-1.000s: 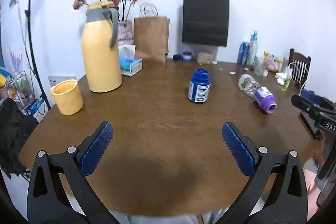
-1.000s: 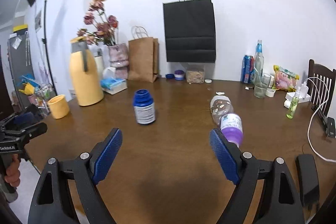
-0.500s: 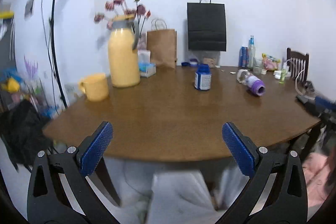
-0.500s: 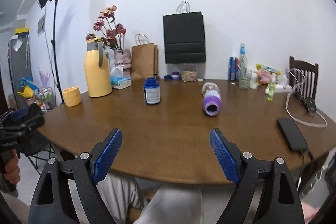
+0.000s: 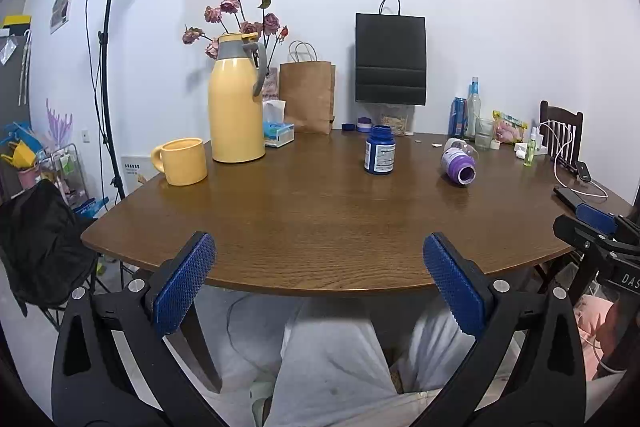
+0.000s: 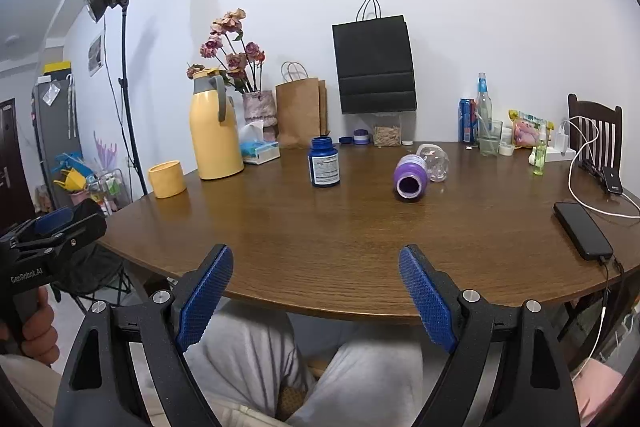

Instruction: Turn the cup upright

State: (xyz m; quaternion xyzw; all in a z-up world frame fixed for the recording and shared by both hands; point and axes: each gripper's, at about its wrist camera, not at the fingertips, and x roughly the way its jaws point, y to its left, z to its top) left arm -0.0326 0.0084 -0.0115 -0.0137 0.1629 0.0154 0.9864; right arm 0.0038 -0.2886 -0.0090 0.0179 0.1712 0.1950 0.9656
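A clear cup with a purple sleeve lies on its side on the brown table, right of centre, its open mouth turned toward me. A yellow mug stands upright at the table's left edge. My left gripper is open and holds nothing; it hovers at the near table edge, well short of the cup. My right gripper is also open with nothing in it, back at the near edge. Each gripper shows at the side of the other's view.
A yellow thermos jug, a blue pill bottle, a tissue box, paper bags and bottles stand on the table. A phone with a cable lies at the right. A person's legs are below the table edge.
Both grippers have pulled back and down from above the table to its near edge, so the cup and bottle look farther away. Both stayed open; nothing on the table moved.
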